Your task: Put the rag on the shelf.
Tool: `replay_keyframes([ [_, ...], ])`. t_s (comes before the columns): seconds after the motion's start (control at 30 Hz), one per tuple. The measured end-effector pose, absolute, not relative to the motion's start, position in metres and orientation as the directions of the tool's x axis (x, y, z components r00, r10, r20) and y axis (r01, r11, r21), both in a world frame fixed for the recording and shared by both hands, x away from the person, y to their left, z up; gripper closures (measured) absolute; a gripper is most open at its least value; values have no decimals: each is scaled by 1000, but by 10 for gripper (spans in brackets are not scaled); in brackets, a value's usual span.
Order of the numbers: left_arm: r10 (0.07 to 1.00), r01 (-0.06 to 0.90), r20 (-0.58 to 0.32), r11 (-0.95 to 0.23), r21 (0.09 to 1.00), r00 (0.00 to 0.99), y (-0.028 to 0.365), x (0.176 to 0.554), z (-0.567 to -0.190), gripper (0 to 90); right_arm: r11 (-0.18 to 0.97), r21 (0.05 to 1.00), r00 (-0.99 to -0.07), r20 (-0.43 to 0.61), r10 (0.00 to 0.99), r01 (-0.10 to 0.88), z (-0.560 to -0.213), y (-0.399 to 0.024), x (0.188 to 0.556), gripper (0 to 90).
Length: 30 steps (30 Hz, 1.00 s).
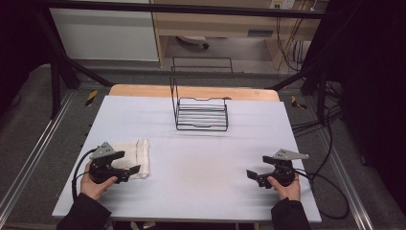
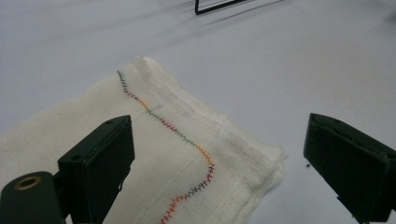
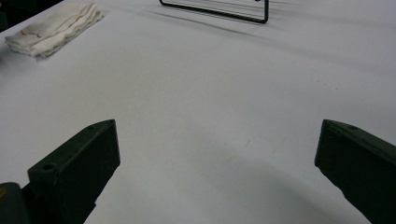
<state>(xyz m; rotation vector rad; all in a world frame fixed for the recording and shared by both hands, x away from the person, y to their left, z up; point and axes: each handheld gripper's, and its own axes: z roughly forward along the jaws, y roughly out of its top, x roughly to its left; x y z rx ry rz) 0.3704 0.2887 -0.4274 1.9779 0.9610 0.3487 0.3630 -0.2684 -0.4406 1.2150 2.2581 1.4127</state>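
Observation:
A folded white cloth (image 1: 135,152) with a wavy line of coloured stitching (image 2: 184,137) lies on the table's left side. My left gripper (image 1: 128,163) hovers over the cloth's near right part, jaws wide open, one jaw above the cloth (image 2: 177,154) and the other past its edge. My right gripper (image 1: 255,171) is open at the front right, low over bare table, nothing between its jaws. The cloth (image 3: 53,25) shows far off in the right gripper view. A black wire rack (image 1: 201,112) stands at the back middle.
The white table top (image 1: 201,163) has a wooden edge (image 1: 191,91) at the back. Black frame bars (image 1: 62,62) and cables (image 1: 330,143) run along the sides. Open table surface lies between the two grippers and in front of the rack.

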Motion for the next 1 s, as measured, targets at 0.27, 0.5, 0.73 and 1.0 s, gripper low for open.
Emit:
replay_keyframes([
  [0.27,742,494,-115,-314,811,660,284,369,-424,85,203,823,-637,228,736,530,-441,-269,362,5],
  [0.5,749,504,-105,-329,799,655,273,367,-422,113,208,818,-632,227,741,537,-441,-268,363,5],
  [0.73,767,534,-87,-356,767,636,256,366,-427,251,216,814,-630,220,745,540,-442,-267,363,6],
  [1.0,771,544,-61,-390,743,634,244,363,-432,456,223,811,-631,215,746,540,-442,-267,363,6],
])
